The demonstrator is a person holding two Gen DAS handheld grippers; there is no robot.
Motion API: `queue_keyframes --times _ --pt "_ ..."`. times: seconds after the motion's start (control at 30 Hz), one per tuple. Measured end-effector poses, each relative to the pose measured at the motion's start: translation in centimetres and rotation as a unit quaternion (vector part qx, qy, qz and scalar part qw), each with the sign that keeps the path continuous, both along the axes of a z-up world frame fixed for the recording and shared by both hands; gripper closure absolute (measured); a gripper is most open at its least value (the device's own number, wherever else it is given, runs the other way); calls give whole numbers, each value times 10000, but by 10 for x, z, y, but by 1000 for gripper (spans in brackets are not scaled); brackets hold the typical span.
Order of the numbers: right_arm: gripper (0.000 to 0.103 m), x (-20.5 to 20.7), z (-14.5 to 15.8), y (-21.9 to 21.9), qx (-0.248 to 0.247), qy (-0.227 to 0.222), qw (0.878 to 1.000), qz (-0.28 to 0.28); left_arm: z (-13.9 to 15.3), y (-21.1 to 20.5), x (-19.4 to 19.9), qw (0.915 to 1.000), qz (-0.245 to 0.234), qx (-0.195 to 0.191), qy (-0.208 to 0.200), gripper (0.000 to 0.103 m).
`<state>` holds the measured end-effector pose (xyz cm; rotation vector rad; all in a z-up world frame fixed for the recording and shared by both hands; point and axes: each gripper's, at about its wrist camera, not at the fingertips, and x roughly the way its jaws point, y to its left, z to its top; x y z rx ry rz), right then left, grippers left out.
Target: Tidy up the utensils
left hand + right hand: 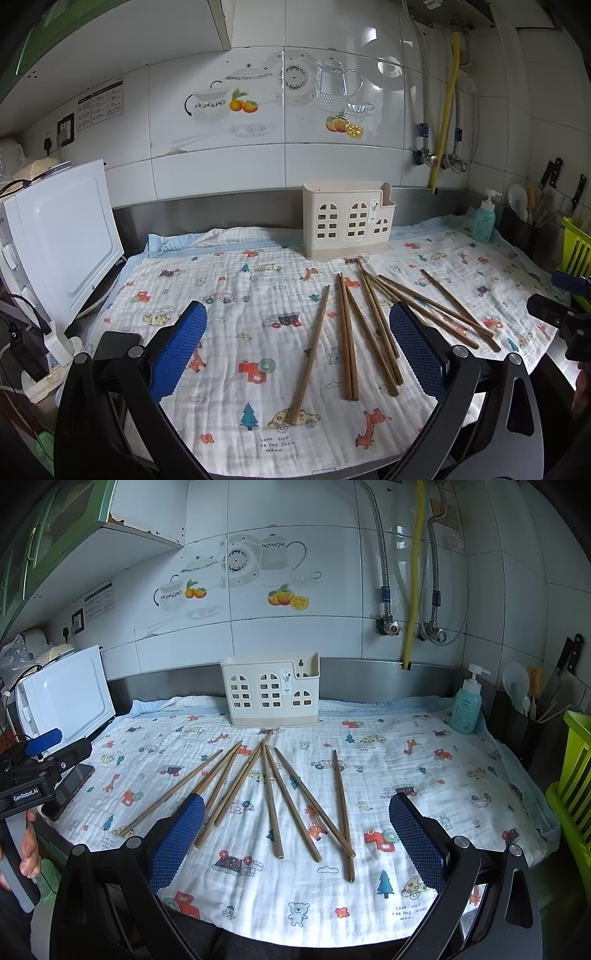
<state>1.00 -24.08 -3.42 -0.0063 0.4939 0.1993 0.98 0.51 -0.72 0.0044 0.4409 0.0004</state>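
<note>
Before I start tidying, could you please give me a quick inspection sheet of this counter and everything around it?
Surface: white printed muslin cloth covers the steel counter.
Job's things: brown wooden chopsticks lie fanned loose on the cloth; cream plastic utensil holder with arched cut-outs stands upright behind them; no chopsticks show above its rim.
Clutter: teal pump soap bottle at the far right; white appliance at the left.
Grippers: left gripper and right gripper both open, holding nothing.
Cables: black leads and a white power strip at the left edge.
Surroundings: white tiled wall, yellow hose, lime green rack.
</note>
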Motion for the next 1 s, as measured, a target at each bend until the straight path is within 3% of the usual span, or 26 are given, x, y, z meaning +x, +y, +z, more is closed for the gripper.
queue_keyframes --times 1.0 --pt "6 21 -6 -2 18 137 9999 101 -15 0 23 9997 33 33 233 5"
